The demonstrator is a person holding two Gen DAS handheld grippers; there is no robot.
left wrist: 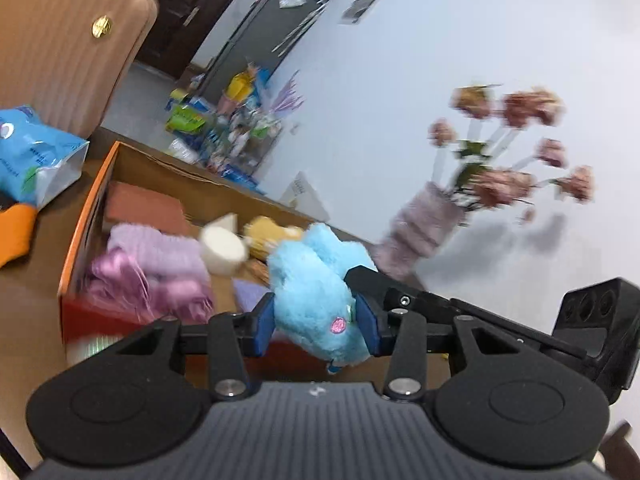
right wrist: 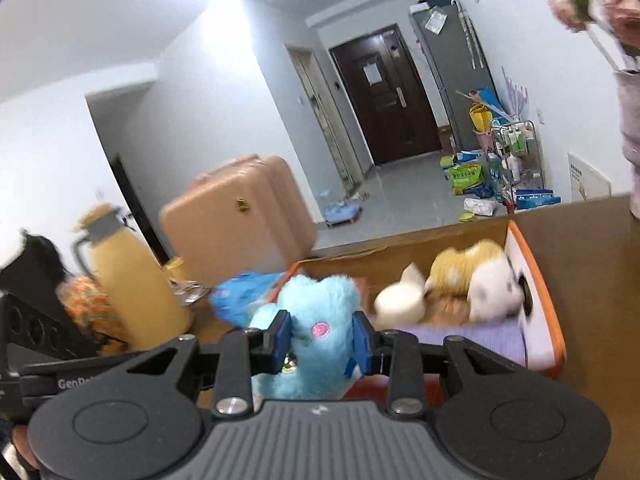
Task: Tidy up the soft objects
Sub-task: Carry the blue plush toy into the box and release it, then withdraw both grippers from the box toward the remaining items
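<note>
**Progress.** Partly done, by the look of it. Your cardboard box (left wrist: 168, 168) on the tabletop (left wrist: 24, 320) already holds several soft items, and 1 more is in transit: the blue plush toy (left wrist: 316, 280), off the tabletop, over the box's near wall, not yet inside.

**Tongs.** Left tongs (left wrist: 316, 326): pinching the blue plush toy, pads pressed into the fur at 9 and 3 o'clock. Right tongs (right wrist: 322, 340): pinching the same toy from its other side.

**Count, in the box.**
- 1 purple fluffy cloth (left wrist: 160, 256), at 9 o'clock of the toy.
- 1 terracotta folded cloth (left wrist: 144, 208), at 11 o'clock.
- 1 cream sponge-like block (left wrist: 222, 248).
- 1 yellow-and-white plush (right wrist: 476, 276), at 3 o'clock in the right wrist view.
- 1 lilac flat piece (right wrist: 472, 340) beneath it.

**Left outside, possibly soft.** 1 blue packet (left wrist: 36, 156) and 1 orange item (left wrist: 16, 232) on the tabletop at 10 o'clock; whether they belong, you cannot tell from here.
</note>
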